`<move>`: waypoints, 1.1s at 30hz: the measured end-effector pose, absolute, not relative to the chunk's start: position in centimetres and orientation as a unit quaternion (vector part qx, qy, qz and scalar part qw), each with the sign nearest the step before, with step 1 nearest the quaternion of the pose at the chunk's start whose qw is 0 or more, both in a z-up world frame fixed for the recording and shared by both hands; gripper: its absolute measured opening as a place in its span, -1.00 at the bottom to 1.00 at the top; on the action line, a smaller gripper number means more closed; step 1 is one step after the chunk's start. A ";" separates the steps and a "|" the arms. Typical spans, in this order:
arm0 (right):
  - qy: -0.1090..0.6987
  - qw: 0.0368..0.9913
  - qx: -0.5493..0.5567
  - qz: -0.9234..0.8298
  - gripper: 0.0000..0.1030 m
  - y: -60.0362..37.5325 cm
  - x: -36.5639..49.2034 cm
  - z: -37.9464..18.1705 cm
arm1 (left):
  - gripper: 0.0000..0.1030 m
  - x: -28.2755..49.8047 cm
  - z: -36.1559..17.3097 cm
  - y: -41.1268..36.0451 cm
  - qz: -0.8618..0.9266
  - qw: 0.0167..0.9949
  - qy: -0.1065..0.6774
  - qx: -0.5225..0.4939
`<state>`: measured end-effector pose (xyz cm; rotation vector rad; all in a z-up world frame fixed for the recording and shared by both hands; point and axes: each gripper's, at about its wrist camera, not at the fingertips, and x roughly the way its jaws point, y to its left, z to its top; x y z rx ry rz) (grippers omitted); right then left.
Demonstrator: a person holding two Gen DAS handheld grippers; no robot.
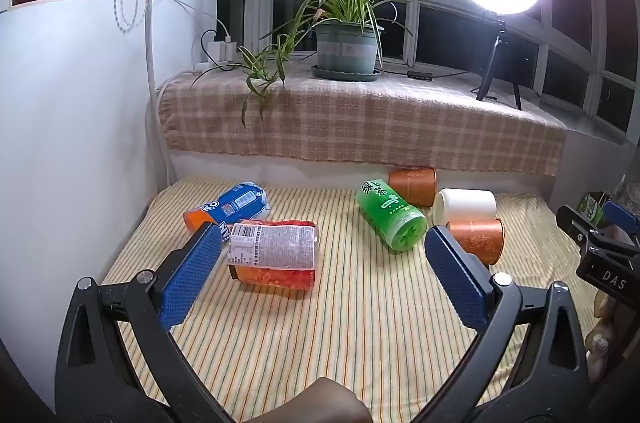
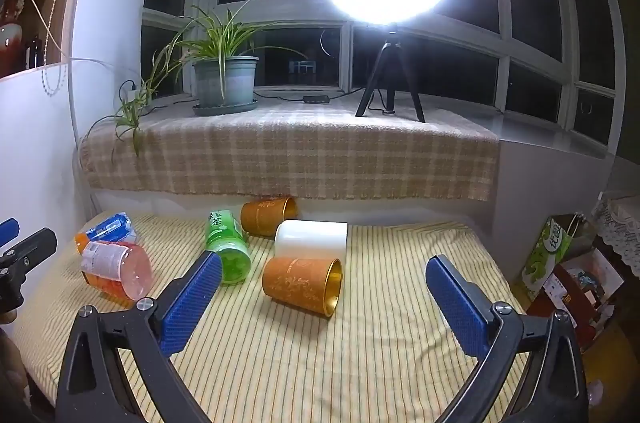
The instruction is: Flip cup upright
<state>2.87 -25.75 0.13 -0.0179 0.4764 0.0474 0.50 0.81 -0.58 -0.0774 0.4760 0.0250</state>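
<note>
The right hand-held gripper (image 2: 322,297), spread wide and empty, is held just short of the near orange cup (image 2: 303,286) lying sideways on the striped counter (image 2: 380,355); its curved wall is best pinched mid-body before tipping.

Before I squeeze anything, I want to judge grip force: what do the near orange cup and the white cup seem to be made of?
The near orange cup looks like metal or foil-lined board: matte orange wall with a printed pattern, shiny gold rim and inside. The white cup looks like smooth plastic or glazed ceramic: plain, evenly white, softly glossy. The pictures cannot settle either one. Both lie on their sides.
</note>
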 end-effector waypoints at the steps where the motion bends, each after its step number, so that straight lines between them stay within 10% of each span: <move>1: 0.233 0.972 -0.012 0.018 0.99 -25.0 2.3 0.3 | 1.00 0.5 -0.6 0.8 0.013 0.971 0.236 -0.039; 33: 0.250 0.968 0.000 -0.001 0.99 -22.4 2.1 -0.3 | 1.00 0.6 -0.7 1.3 0.015 0.972 0.234 -0.034</move>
